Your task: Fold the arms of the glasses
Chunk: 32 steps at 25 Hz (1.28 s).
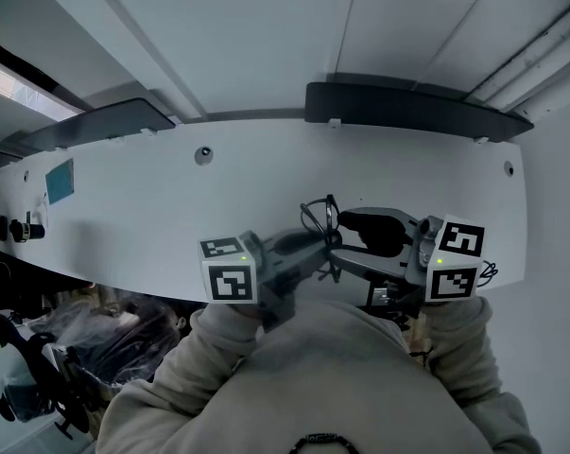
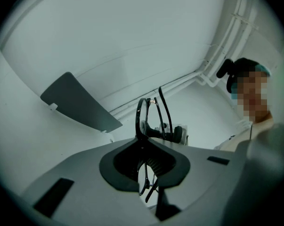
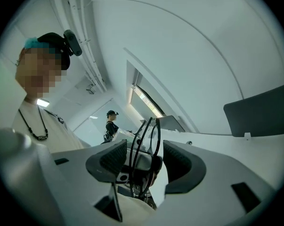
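The left claw (image 2: 144, 161) is closed almost all the way, its pads nipping the glasses (image 2: 142, 117) by the dark rim of the frame, so the pair stands edge-on and upright out of the jaws. Facing it, the right claw (image 3: 137, 161) stands well open, with the thin black lines of the frame between its pads but daylight on both sides, so it grips nothing yet. The glasses hang in the air in front of the person's chest, above the near edge of the white counter (image 1: 266, 178), carried by that single narrow pinch. That is the weak point, I judge. If the right claw closes off-centre on an arm (image 2: 165, 109), or pushes it across the hinge and not along its swing, the frame could twist in the left pads, slip free and drop to the counter. The hinge could also be strained. Closing on both arms together would likely jam the fold.
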Each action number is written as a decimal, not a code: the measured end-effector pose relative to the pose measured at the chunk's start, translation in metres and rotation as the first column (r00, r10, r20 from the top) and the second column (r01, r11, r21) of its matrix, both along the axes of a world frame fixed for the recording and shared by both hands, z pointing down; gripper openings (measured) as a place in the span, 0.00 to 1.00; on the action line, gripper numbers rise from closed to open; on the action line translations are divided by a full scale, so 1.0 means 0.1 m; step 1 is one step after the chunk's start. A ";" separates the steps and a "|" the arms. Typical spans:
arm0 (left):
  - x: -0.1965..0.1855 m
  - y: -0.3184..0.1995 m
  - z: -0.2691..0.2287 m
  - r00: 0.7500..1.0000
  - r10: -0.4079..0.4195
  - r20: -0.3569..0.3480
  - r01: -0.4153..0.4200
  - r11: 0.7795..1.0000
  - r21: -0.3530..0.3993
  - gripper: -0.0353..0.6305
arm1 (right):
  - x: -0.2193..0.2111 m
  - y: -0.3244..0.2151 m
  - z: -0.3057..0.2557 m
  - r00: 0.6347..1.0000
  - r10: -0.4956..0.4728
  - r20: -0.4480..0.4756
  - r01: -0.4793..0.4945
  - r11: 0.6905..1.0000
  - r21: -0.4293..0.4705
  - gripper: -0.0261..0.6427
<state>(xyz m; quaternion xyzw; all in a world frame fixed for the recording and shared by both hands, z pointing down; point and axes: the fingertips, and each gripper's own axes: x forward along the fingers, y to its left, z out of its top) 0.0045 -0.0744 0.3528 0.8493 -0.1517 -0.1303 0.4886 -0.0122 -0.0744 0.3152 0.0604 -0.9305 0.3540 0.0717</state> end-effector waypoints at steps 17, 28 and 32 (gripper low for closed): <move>-0.02 0.01 1.28 0.762 0.012 0.648 -0.160 0.972 0.170 0.10 | 0.58 -0.08 0.24 0.989 0.102 -0.110 -0.099 0.995 0.034 0.36; -0.05 0.32 3.65 0.033 -0.070 0.997 -0.639 0.765 0.075 0.10 | 0.72 0.01 0.38 0.983 0.121 -0.138 -0.120 0.993 0.010 0.32; -0.14 0.45 3.99 -0.097 -0.117 0.988 -0.694 0.720 0.017 0.10 | 0.73 0.01 0.38 0.980 0.128 -0.152 -0.127 0.992 0.014 0.32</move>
